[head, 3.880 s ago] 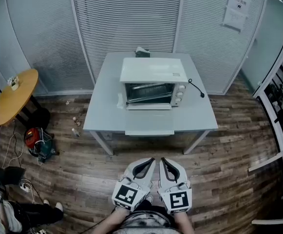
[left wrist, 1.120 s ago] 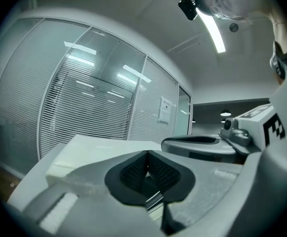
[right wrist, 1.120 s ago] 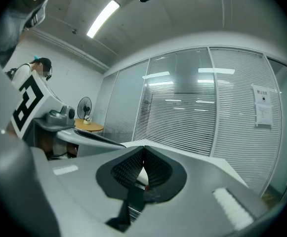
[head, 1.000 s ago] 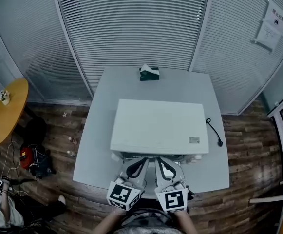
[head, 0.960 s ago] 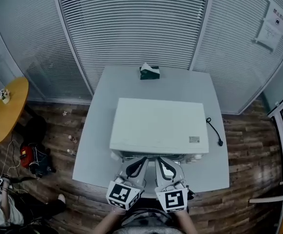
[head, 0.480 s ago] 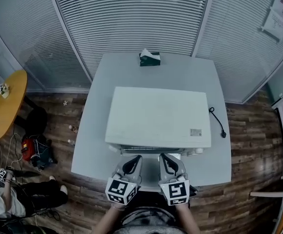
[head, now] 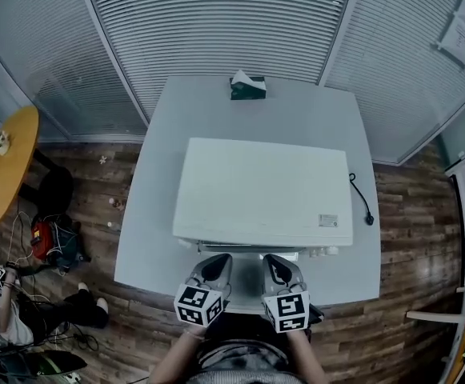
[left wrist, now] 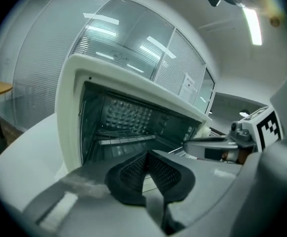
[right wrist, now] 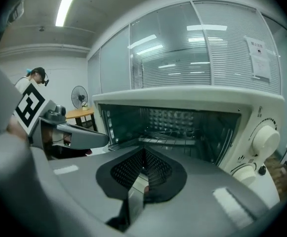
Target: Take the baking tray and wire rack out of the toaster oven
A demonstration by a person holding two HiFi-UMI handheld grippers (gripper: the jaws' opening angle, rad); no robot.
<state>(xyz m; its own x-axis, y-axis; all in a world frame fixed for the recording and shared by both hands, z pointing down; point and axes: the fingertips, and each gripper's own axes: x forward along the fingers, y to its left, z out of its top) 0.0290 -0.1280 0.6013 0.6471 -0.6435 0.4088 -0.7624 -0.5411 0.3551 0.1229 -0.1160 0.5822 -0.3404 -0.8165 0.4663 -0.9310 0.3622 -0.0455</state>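
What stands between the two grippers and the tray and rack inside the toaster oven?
Nothing visible. The oven stands open before the left gripper and right gripper; the rack and tray sit unobstructed inside.

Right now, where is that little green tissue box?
In the head view, the green tissue box sits at the far edge of the grey table, roughly centred, behind the white toaster oven.

Head view looks steeply down on the toaster oven (head: 262, 190); 2 gripper views closely face inside.
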